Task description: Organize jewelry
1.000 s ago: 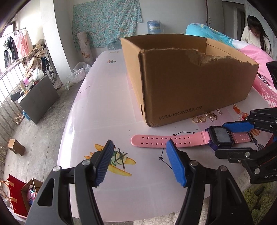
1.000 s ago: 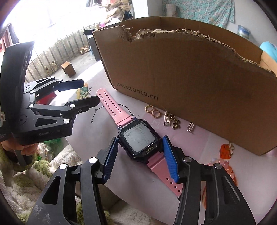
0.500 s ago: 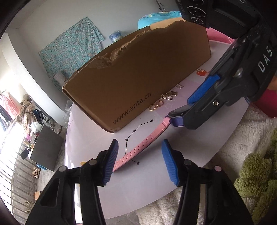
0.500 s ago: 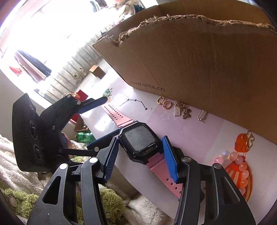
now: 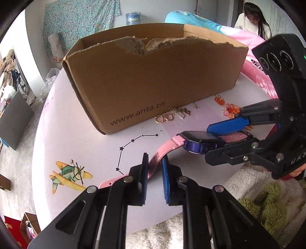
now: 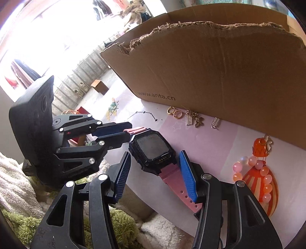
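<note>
Left gripper [image 5: 154,168] pinched down on the long pink strap of the watch [image 6: 152,148]. Right gripper [image 6: 155,172] wide open, fingers straddling the watch case, not clamping. Watch sits in front of the cardboard box [image 5: 153,80] printed "www.anta.cn"; gold rings [image 6: 175,112] and charms [image 6: 194,118] lie against the box's base.

A lived-in home, seemingly a bedroom: a floral cloth [image 5: 80,17] hangs on the wall beside a water jug [image 5: 133,18], and pink and blue bedding [image 5: 254,63] lies behind a white worktop [image 5: 63,138] decorated with an airplane sticker [image 5: 69,177]. Clothes hang near a railed balcony [image 6: 84,76], a shaggy green rug [image 5: 267,206] covers the floor, and a long-haired woman [image 5: 252,19] stands in the background.
</note>
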Tool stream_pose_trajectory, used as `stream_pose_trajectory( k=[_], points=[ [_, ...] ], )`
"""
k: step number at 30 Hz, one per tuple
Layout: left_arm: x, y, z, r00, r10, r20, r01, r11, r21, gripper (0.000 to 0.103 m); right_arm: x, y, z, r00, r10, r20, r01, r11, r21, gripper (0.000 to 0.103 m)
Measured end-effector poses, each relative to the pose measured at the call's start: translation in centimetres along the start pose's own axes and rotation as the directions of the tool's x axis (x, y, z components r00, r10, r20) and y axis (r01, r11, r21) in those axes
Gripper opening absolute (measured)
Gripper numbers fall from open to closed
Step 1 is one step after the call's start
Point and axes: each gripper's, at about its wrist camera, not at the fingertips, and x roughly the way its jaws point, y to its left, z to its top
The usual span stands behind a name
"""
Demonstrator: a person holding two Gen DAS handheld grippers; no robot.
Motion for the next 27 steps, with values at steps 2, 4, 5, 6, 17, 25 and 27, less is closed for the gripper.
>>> stream_pose_trajectory(
  k=[2, 4, 5, 6, 17, 25, 27],
  points=[
    [0.1, 0.7, 0.3, 1.0, -0.027, -0.015, 0.027, 0.999, -0.033, 0.013, -0.1, 0.6, -0.6, 0.998, -0.053, 0.016, 0.053, 0.998, -0.021, 0.049],
    [0.2, 1.1, 0.5, 0.999, -0.045, -0.029, 0.043, 0.997, -0.058, 0.013, -0.2, 1.0, -1.1, 0.994, -0.104, 0.032, 0.105, 0.994, -0.037, 0.048],
    [0.3, 1.3, 0.6, 0.998, -0.051, -0.035, 0.048, 0.996, -0.069, 0.013, -0.3, 1.0, -1.4, 0.992, -0.119, 0.039, 0.12, 0.992, -0.038, 0.045],
    [0.4, 1.0, 0.3, 0.998, -0.054, -0.04, 0.051, 0.996, -0.079, 0.013, -0.4, 1.0, -1.6, 0.99, -0.133, 0.045, 0.134, 0.99, -0.035, 0.042],
    [0.5, 1.4, -0.2, 0.996, -0.058, -0.067, 0.048, 0.989, -0.143, 0.013, -2.5, -0.4, -3.2, 0.968, -0.223, 0.114, 0.22, 0.975, 0.038, 0.011],
    [0.5, 1.1, 0.0, 0.997, -0.011, -0.075, 0.002, 0.991, -0.131, 0.013, -3.4, -0.3, -3.3, 0.958, -0.238, 0.163, 0.228, 0.971, 0.076, 0.006],
    [0.5, 0.8, 0.1, 0.997, 0.003, -0.072, -0.012, 0.992, -0.127, 0.013, -3.4, -0.2, -3.3, 0.956, -0.239, 0.168, 0.228, 0.97, 0.079, 0.005]
  ],
)
